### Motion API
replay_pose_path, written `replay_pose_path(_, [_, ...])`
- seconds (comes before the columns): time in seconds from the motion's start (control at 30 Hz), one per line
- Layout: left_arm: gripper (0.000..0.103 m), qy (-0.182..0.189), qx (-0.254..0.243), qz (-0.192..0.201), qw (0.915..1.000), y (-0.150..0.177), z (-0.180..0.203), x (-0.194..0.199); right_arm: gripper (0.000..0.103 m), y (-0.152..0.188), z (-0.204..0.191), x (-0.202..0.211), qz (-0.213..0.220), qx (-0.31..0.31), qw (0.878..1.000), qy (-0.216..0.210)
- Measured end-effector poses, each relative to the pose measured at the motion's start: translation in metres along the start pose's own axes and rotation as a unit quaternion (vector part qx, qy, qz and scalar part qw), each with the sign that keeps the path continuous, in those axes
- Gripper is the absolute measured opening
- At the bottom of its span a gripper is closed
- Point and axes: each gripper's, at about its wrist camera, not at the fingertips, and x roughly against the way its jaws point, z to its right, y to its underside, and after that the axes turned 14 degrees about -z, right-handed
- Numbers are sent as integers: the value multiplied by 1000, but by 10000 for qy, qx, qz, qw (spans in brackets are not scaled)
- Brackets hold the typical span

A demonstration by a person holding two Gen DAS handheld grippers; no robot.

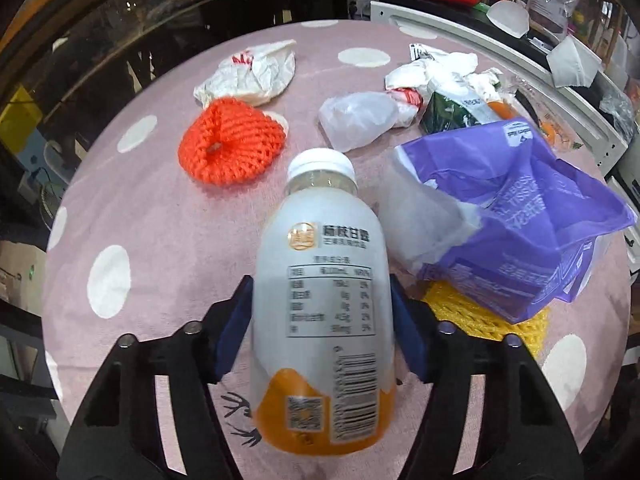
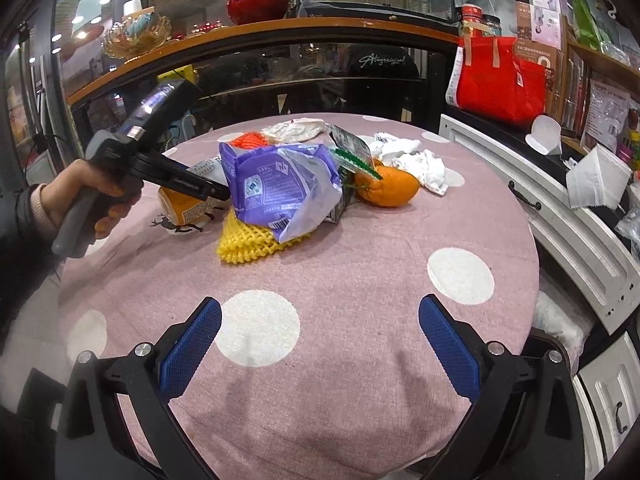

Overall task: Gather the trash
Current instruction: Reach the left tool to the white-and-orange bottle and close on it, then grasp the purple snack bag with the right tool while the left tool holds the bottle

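Left gripper (image 1: pixel 322 316) clenched on lying bottle (image 1: pixel 320 300), right gripper (image 2: pixel 320 344) released, hovering over table (image 2: pixel 360 280)

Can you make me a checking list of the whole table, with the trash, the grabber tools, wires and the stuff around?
Surface: round pink tablecloth with white dots.
Job's things: bottle, lying down; purple wrapper on yellow foam net; red foam net; crumpled paper; clear plastic.
Clutter: orange, tissues.
Grippers: left tool shut on bottle; right tool open, holding nothing.
Cables: nothing seen.
Surroundings: red vase, red bag, white cabinet.
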Motion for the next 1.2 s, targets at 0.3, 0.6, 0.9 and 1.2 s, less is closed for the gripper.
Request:
replay_pose_path(0.3, [62, 230, 261, 188, 9992, 14, -10, 4, 97, -29, -11, -14, -34, 339, 9993, -140])
replay_pose_path(0.6, [62, 311, 832, 851, 9924, 56, -27, 30, 97, -68, -11, -45, -170, 575, 9978, -270])
replay_pose_path(0.9, [62, 477, 1174, 1261, 9839, 106, -30, 48, 75, -101, -12, -76, -237, 771, 9967, -84])
replay_pose_path(1.2, [62, 387, 1296, 1458, 9800, 130, -22, 48, 31, -91, -20, -73, -241, 834, 9962, 30])
